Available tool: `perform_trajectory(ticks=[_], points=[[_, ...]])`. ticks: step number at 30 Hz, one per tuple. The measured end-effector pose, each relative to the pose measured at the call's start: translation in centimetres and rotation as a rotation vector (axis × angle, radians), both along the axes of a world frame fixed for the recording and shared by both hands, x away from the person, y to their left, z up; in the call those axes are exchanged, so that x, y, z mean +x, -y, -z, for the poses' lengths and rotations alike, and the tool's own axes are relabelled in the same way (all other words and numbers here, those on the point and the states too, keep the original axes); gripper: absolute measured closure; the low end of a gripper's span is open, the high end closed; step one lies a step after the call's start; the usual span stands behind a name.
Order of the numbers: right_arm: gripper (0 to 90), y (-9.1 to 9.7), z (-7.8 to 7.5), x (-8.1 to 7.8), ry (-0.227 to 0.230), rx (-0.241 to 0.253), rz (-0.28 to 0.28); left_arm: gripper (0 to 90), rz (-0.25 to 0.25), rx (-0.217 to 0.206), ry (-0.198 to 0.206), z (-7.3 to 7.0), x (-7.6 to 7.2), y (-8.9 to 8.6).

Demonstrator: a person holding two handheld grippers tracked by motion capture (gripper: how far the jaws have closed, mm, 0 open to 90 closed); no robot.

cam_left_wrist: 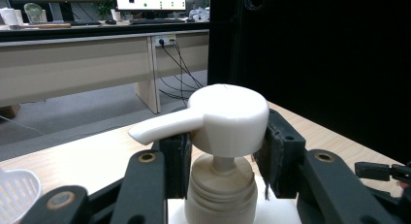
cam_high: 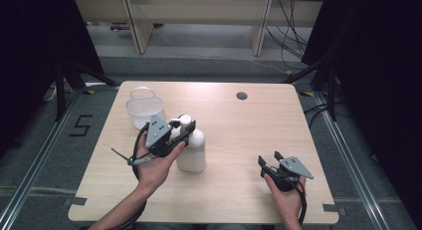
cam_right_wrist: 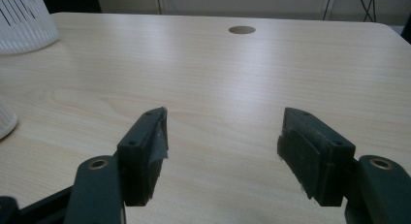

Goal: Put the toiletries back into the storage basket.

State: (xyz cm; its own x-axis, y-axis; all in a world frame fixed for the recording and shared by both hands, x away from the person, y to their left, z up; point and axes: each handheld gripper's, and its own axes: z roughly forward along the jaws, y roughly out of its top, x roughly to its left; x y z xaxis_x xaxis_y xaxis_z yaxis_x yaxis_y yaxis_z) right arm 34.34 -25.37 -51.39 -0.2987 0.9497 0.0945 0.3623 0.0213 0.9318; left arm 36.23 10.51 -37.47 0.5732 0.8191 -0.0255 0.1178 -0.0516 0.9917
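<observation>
Left gripper [cam_left_wrist: 220, 153] jaws clamped on pump head [cam_left_wrist: 228, 117] of white bottle [cam_high: 191, 150], bottle upright at table [cam_high: 239, 140] centre-left near basket [cam_high: 143, 108], right gripper [cam_right_wrist: 223, 153] jaws wide apart, holding nothing, above bare tabletop.

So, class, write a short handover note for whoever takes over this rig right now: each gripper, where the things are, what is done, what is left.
Left gripper: jaws on either side of the pump head of the white pump bottle, pads against it.
Right gripper: jaws open, nothing between them, low over bare table at the person's right.
Things: bottle stands upright near the table's middle-left; white basket sits behind it, apart.
Done: pump head gripped.
Left: probably work or lift the pump; the bottle's body is not held, so the right gripper may need to steady it.
</observation>
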Motion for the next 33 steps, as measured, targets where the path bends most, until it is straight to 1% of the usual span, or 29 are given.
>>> perform_trajectory(ticks=[3,5,6,7,8,11,12,13,15,17,19,20,27,28,29,33], points=[[35.1,0.1,0.1,0.1,0.011,-0.010,-0.002,59.1,0.005,-0.008,0.009,-0.3,-0.1,-0.1],[35.1,0.0,0.0,0.1,0.008,-0.008,-0.001,59.1,0.003,-0.014,0.011,-0.5,-0.1,-0.2],[35.1,0.1,0.0,0.1,0.007,-0.016,-0.008,59.1,0.003,-0.016,0.010,-0.6,-0.1,-0.3],[35.1,0.1,0.0,0.1,0.007,-0.016,-0.008,59.1,0.003,-0.016,0.010,-0.6,-0.1,-0.3],[35.1,0.0,0.0,0.0,-0.006,0.001,-0.004,59.1,0.002,-0.020,0.011,-0.7,-0.1,-0.4],[35.1,0.0,0.0,0.0,0.001,-0.002,0.001,59.1,0.000,-0.021,0.015,-0.8,-0.1,-0.6],[35.1,-0.1,0.0,0.0,-0.004,0.007,0.001,59.2,-0.002,-0.022,0.017,-0.9,-0.1,-0.7],[35.1,0.0,0.1,0.1,0.013,-0.013,-0.003,59.2,-0.003,-0.021,0.018,-1.0,-0.1,-0.8],[35.1,0.0,0.1,0.1,0.011,-0.010,-0.002,59.2,-0.005,-0.026,0.018,-1.1,-0.1,-0.9],[35.1,0.0,0.0,0.0,-0.002,-0.002,-0.003,59.2,-0.008,-0.021,0.019,-1.2,-0.1,-1.0],[35.1,0.0,0.0,0.0,0.005,-0.007,-0.006,59.2,-0.009,-0.022,0.021,-1.3,-0.1,-1.2],[35.1,0.0,0.0,0.0,0.001,0.001,0.000,59.2,-0.009,-0.022,0.021,-1.3,-0.1,-1.2],[35.1,0.0,0.0,0.0,-0.001,-0.001,0.003,59.2,-0.021,-0.028,0.028,-1.6,0.0,-1.7],[35.1,0.0,0.1,0.1,0.012,-0.012,-0.001,59.2,-0.024,-0.028,0.028,-1.7,0.0,-1.9],[35.1,0.0,0.0,0.0,0.000,0.000,0.002,59.2,-0.028,-0.028,0.028,-1.7,0.0,-1.9],[35.1,0.0,0.0,0.0,0.000,-0.001,0.002,59.2,-0.032,-0.029,0.030,-1.8,0.1,-2.1]])
